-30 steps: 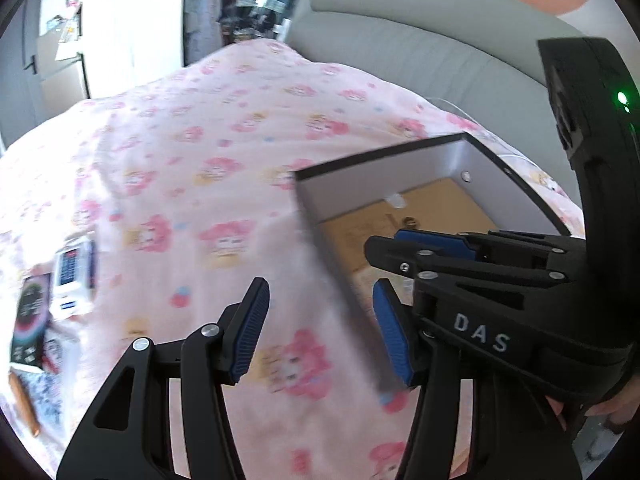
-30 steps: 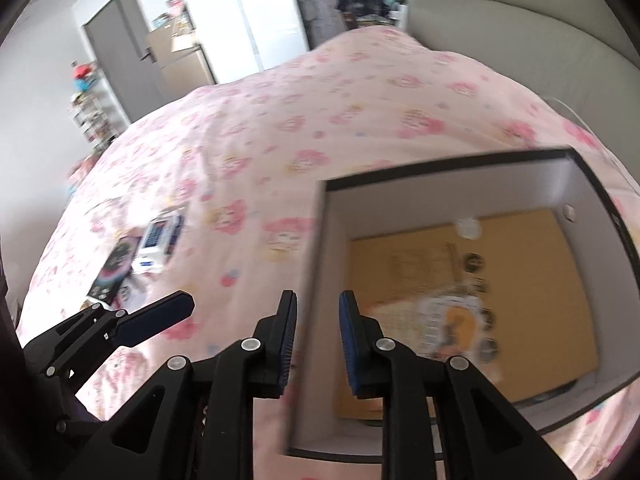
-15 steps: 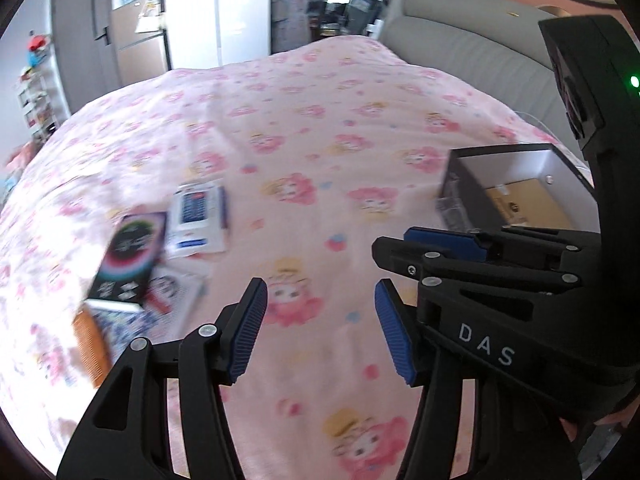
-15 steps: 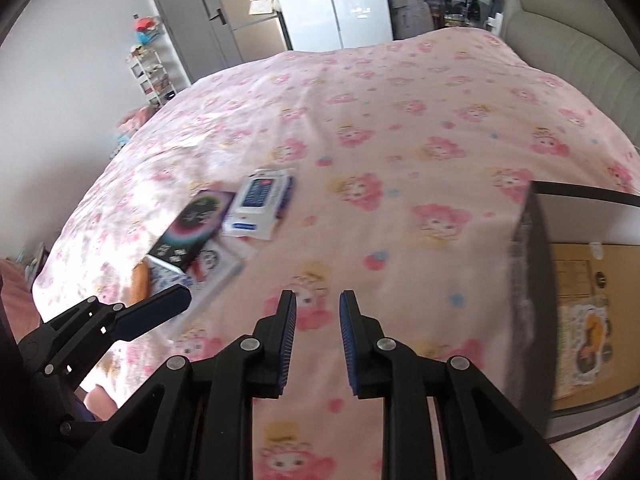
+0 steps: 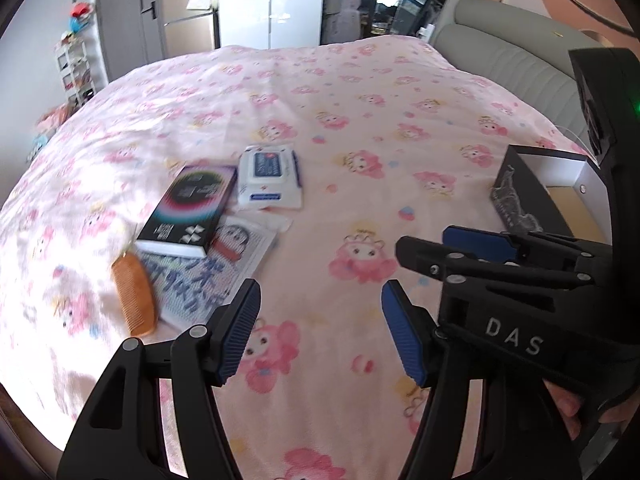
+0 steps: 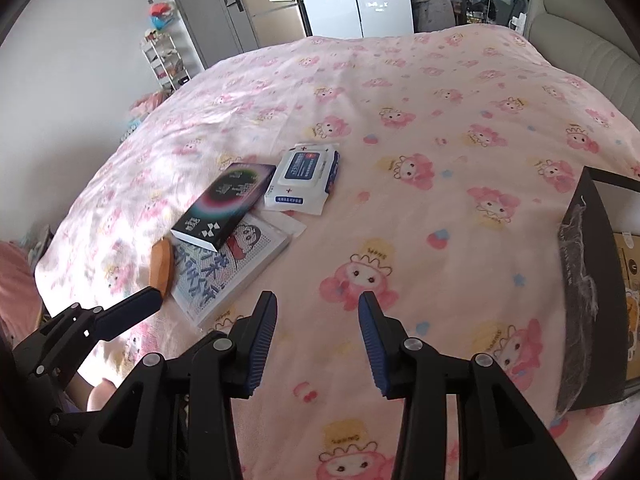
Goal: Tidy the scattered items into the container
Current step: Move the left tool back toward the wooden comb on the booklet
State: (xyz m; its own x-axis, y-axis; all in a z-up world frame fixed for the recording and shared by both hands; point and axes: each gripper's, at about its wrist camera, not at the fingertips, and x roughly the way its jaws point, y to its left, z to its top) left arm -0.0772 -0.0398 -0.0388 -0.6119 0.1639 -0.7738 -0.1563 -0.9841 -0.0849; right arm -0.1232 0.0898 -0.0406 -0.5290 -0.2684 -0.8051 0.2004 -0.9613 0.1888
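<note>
Both grippers empty, jaws spread: left gripper (image 5: 318, 328) and right gripper (image 6: 318, 338) hang over bare bed (image 6: 440, 128), likely lining up a pick. Loose items cluster centre-left of frame: wipes pack (image 6: 305, 176), black box (image 6: 226, 204) lying partly on the picture book (image 6: 236, 264), orange comb (image 6: 161, 266) touching the book's left edge. Container (image 6: 580, 288) sits at right edge, open top, well apart from the pile. Stacking means the box probably goes first.

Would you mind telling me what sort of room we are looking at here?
Most likely a bedroom at home: a wide bed under a pink cartoon-print blanket, a grey padded headboard at its far right, and wardrobe-like cabinets along the far wall.
</note>
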